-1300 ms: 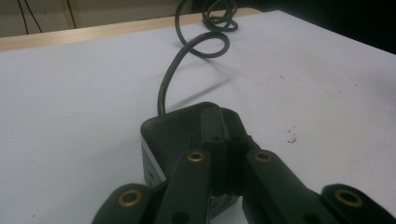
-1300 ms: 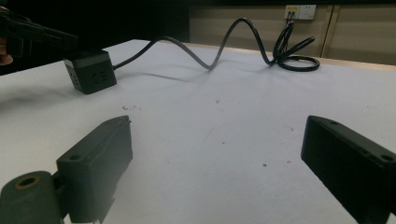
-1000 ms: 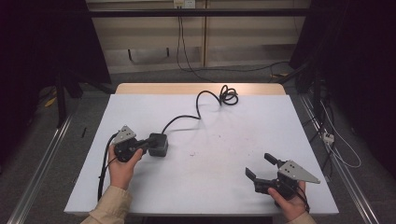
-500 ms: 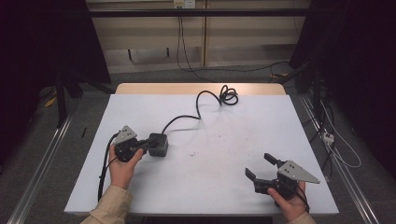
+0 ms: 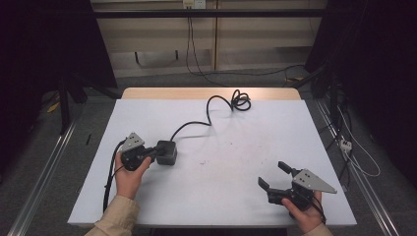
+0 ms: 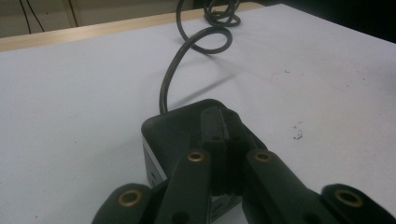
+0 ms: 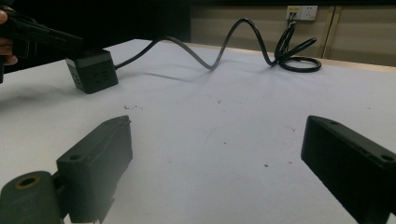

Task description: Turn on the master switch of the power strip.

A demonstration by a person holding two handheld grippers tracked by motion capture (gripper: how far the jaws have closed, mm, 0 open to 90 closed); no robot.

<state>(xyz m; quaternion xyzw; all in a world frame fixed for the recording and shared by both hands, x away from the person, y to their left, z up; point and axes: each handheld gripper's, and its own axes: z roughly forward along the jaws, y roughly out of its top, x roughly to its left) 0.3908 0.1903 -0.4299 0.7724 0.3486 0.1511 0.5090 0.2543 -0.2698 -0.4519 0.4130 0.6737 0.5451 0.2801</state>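
Resting on the white table top (image 5: 226,147), a small black cube-shaped power socket block (image 5: 166,152) sits at the left side, its black rubber cable (image 5: 209,110) snaking off to a loose coil near the far wooden edge. The left gripper (image 5: 158,151) has its jaws pressed together, tips lying on top of the block; whether they pinch any part of it is hard to say from here. The right gripper (image 5: 275,176) hovers well apart, near the table's front right, jaws spread wide with nothing between them.
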